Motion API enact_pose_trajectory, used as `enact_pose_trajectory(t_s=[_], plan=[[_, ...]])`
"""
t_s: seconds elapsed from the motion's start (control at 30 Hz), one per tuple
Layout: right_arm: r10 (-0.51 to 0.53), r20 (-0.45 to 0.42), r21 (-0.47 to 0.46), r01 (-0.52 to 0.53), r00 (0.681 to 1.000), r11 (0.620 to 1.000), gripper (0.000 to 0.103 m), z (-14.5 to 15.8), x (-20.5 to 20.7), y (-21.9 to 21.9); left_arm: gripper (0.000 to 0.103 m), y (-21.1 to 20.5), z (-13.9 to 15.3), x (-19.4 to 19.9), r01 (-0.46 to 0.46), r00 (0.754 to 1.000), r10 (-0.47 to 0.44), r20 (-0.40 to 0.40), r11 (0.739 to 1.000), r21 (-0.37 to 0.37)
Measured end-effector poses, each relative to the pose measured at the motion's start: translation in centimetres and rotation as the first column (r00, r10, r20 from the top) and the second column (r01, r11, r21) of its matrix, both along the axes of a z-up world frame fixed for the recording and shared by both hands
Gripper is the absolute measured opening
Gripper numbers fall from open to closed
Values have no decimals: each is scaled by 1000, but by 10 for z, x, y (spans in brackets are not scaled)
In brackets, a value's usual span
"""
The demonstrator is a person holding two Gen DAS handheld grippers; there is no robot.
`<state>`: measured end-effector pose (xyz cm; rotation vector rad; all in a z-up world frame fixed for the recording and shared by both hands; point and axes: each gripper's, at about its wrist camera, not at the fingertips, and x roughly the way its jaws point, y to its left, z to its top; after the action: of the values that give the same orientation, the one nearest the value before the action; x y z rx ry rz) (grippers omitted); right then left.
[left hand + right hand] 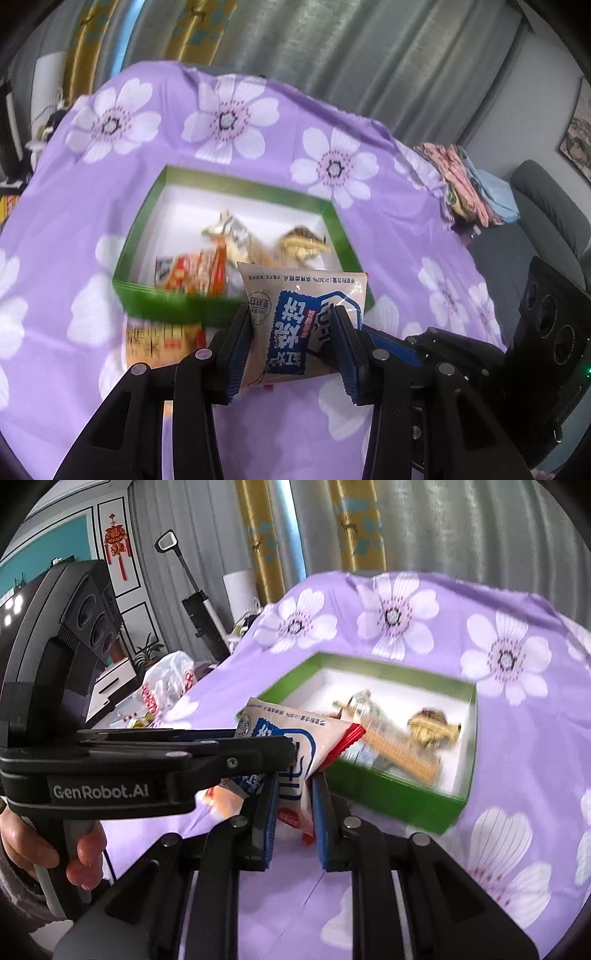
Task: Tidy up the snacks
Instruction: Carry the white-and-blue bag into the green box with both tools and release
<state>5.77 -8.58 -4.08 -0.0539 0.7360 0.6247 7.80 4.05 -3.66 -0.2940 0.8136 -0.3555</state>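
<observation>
Snacks were half sorted: several packets [236, 243] already lay in the green box [155, 295], and we held two more just short of its near wall. Our left gripper [291, 354] was clamped on a beige packet [295, 317] with blue print. Our right gripper [295, 808] was pinched on a red-and-white packet [291, 812], close beneath the beige one.

We judged this the carry step. The next move called for bringing each packet over the near wall and letting go above bare box floor, one at a time, so they would not tangle.

Only the right view showed the hand [74, 849] on the left tool's handle and the shopping bag [166, 686] beyond the box. Only the left view showed an orange packet [162, 339] on the cloth [74, 229] before the box.
</observation>
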Motion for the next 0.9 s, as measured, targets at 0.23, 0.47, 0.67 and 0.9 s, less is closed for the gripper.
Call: enact_pose_trajectory(t_s=[0.23,0.47,0.67,0.9], plan=[[-28,28,19,27,999,999,19,8,36,-4,43,0,7,33,12,1000,-12,25,1000,2],[-45,20,7,44,999,999,19,1,62,-3,43,-1,-2,59,16,1000,-16,3,1000,-1],[-55,-3,2,55,998,998,19,-10,78,-3,43,-3,-16,73,4,1000,-4,-24,1000,1],[-76,-48,-3,76,996,997,22,-27,91,-3,43,-6,-34,87,4,997,-3,-73,1000,13]])
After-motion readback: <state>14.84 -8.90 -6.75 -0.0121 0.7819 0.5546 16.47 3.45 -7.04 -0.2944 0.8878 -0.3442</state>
